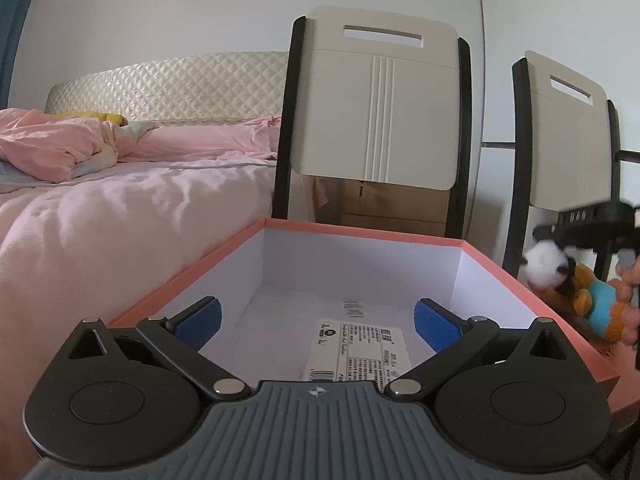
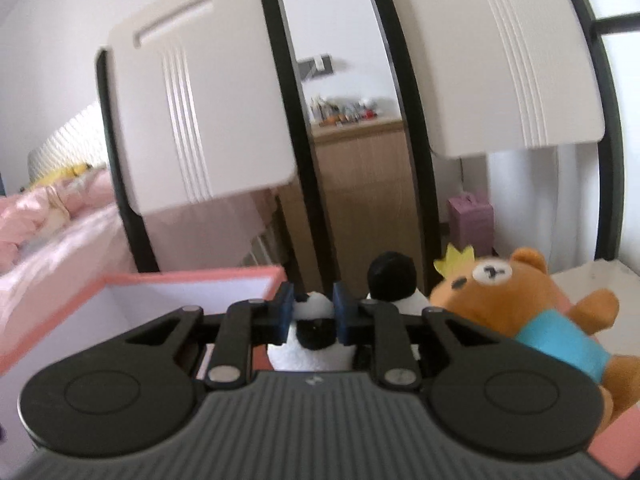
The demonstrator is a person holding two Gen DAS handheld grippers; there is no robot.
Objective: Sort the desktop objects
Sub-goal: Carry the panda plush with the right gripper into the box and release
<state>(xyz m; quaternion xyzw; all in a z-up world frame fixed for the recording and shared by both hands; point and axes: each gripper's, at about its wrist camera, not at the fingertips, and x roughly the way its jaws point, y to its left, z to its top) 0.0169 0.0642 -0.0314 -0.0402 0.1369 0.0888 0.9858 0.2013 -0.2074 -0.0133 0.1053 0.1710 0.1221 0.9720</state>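
With my right tool (image 2: 313, 314) clamped on what looks like a panda plush (image 2: 312, 344), I carry it clear of the bear (image 2: 532, 312) to the box (image 2: 60, 320), where my left tool (image 1: 318, 320) gapes empty.

Panda plush (image 2: 314, 322) pinched, brown bear (image 2: 516, 308) beside, open pink box (image 1: 280, 226).
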